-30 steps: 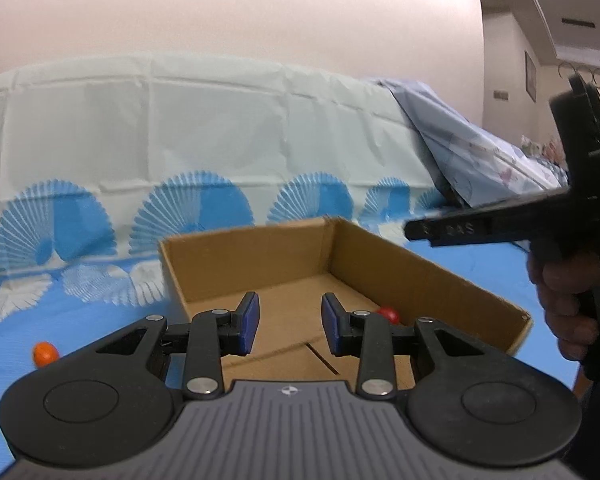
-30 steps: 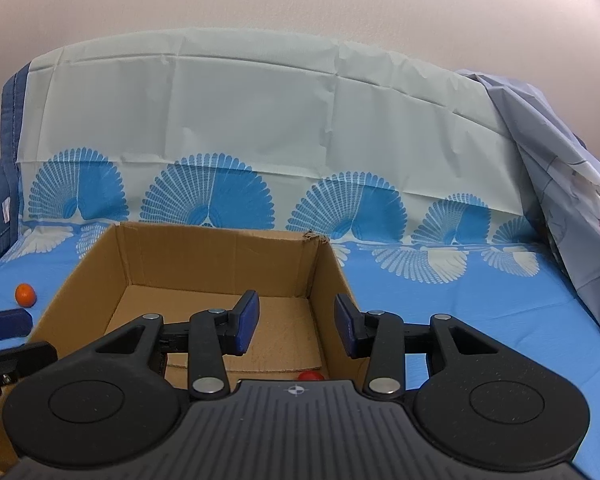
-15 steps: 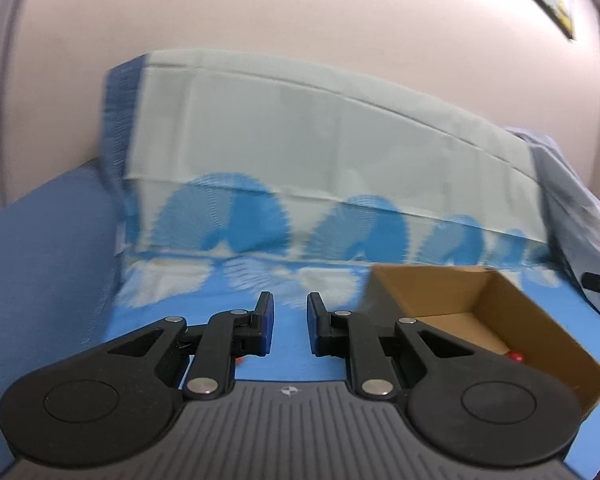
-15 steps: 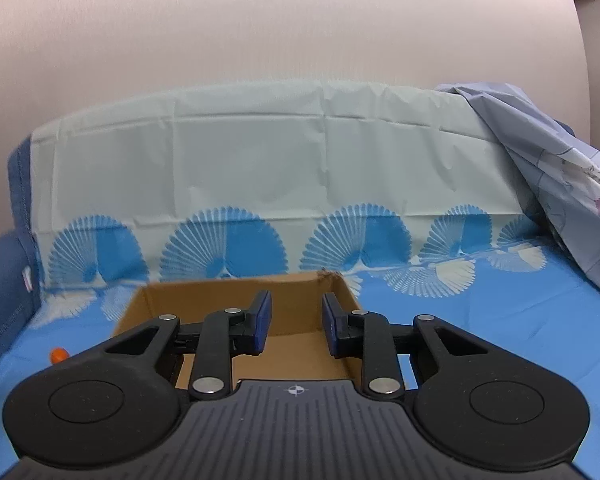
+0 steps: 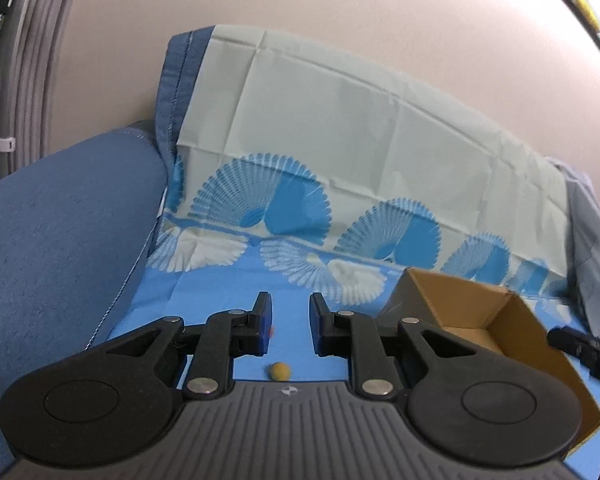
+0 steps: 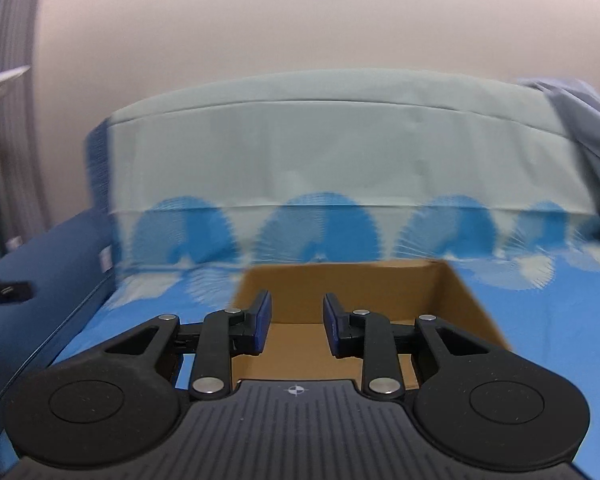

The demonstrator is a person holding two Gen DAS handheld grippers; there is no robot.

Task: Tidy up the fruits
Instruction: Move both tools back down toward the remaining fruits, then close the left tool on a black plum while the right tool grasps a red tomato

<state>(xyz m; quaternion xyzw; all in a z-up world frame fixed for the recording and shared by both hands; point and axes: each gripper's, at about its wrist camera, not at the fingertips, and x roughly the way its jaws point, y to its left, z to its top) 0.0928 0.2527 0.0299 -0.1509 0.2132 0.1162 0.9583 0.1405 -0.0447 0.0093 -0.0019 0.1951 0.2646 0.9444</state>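
Between my left fingers and just below them I count one small yellowish fruit point(image 5: 280, 371) on the blue cloth, plus one reddish speck point(image 5: 271, 332) beside my left-hand pad, too hidden to name. One cardboard box point(image 5: 512, 336) sits right of those fingers.

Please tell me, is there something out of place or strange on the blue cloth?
Yes. One small yellowish round fruit lies loose on the blue cloth, outside the cardboard box, just below the open left gripper. A reddish spot by its left finger is too hidden to identify.
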